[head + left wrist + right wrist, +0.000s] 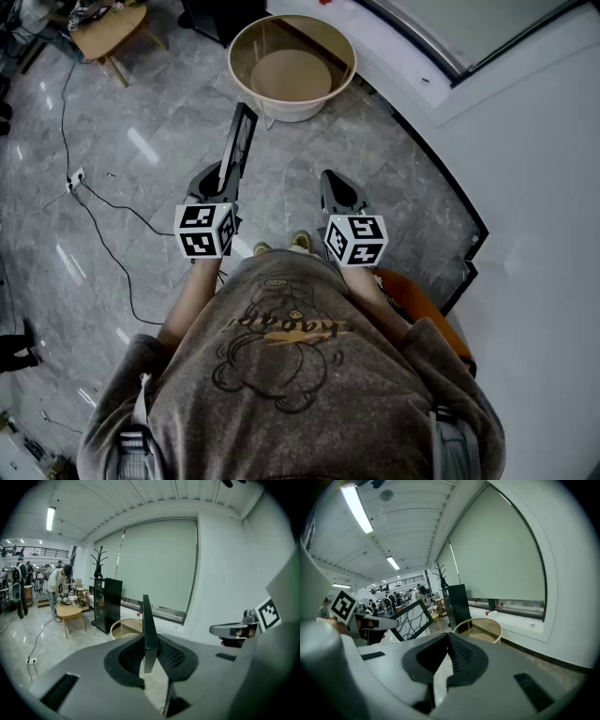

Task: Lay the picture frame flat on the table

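Note:
The picture frame (240, 148) is black-edged, with a white picture of dark branching lines (411, 619). It stands upright on edge in the air, above the floor. My left gripper (226, 180) is shut on its lower edge. In the left gripper view the frame (148, 620) shows edge-on between the pads. My right gripper (336, 190) hangs level with it to the right, shut with nothing in it. The round table (246, 36), with a pale wooden rim and a glass top, stands on the floor ahead of both grippers.
A white curved wall and window sill (441, 84) run along the right. A black cabinet (107, 603) and a coat stand (98, 564) are behind the round table. A wooden table (105, 33) stands far left, and a cable (103, 202) lies on the grey marble floor.

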Motion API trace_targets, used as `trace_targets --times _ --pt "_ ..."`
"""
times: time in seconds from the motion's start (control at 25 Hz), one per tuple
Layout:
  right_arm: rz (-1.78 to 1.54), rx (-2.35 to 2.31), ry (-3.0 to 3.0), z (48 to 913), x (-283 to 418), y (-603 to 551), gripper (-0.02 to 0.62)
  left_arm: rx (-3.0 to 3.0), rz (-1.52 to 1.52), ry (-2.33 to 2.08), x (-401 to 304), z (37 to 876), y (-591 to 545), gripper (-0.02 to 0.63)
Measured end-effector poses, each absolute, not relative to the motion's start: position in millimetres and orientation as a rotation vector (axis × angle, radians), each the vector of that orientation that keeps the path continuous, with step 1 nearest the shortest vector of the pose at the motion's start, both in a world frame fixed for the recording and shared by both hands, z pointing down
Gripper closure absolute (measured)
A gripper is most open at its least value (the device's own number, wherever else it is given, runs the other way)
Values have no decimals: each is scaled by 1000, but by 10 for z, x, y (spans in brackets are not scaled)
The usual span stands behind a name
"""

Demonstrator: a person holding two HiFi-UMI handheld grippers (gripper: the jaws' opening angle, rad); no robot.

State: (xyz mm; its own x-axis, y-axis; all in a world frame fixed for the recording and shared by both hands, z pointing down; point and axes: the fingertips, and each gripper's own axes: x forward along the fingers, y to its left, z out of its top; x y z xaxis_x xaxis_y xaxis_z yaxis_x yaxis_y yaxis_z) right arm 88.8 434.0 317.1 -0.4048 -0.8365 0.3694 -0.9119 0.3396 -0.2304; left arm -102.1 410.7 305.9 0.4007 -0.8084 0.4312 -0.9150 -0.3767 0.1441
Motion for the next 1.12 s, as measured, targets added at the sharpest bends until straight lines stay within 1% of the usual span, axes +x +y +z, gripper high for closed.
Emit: trace_targets --times 0.4,0.76,1.12 --pt "633 1600 -2459 3097 828 4394 575 2305 413 -1481 -1075 3071 4149 529" --pt "616 1660 -2433 3266 708 4579 575 2350 364 -1465 -1225 3217 4168 529" --pt "608 1688 -2414 3273 595 4419 575 2355 342 -1437 -1275 3265 3975 529"
